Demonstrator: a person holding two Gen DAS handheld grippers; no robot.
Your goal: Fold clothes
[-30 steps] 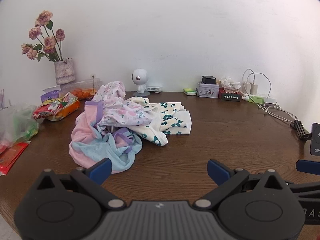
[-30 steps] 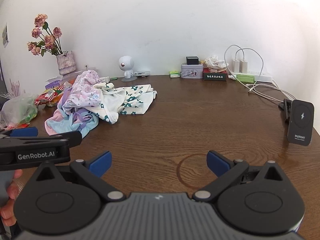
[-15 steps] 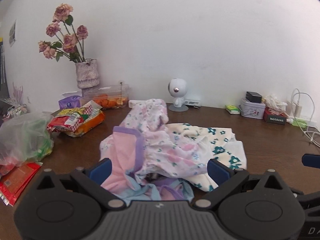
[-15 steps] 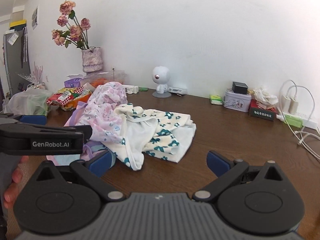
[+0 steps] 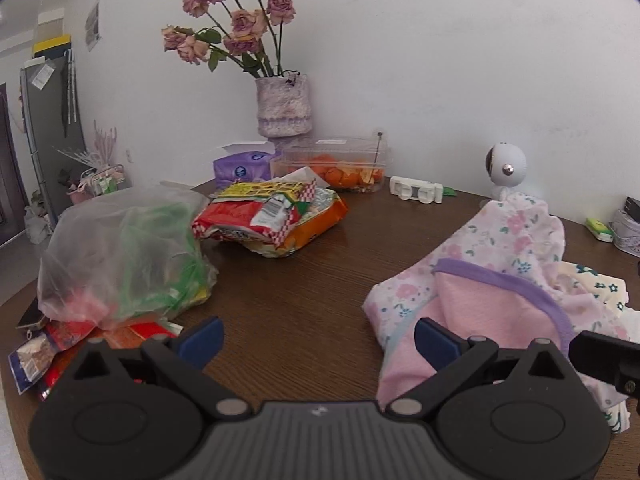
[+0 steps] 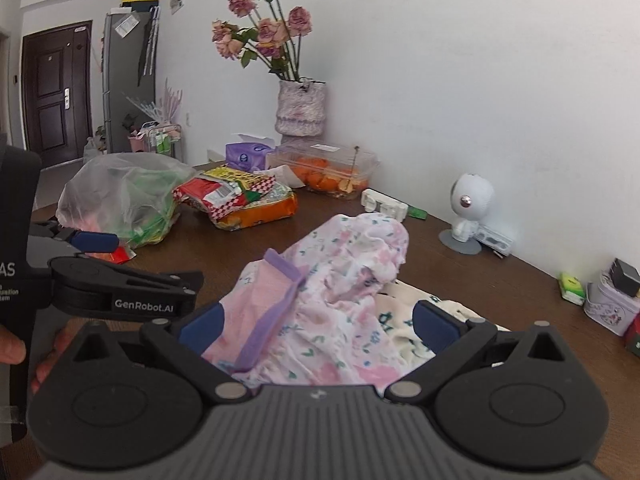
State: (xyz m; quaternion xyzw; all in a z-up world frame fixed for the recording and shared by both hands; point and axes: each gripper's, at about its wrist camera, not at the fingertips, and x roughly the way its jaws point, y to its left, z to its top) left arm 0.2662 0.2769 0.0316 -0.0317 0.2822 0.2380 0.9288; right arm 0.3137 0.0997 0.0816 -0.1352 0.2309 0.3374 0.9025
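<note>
A strip of bare brown table (image 5: pixel 296 300) runs between the clear plastic bag (image 5: pixel 120 248) on the left and the heap of clothes (image 5: pixel 500 280) on the right; snack packets (image 5: pixel 276 216) close off its far end; behind them a box of oranges (image 5: pixel 340 164), a tissue pack (image 5: pixel 240 164) and a vase of roses (image 5: pixel 283 108) line the wall; a white round camera (image 6: pixel 470 208) stands beyond the heap.

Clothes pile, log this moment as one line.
phase: approach | left tool: open, over bare table | right tool: open, over clothes pile | nothing gripped
</note>
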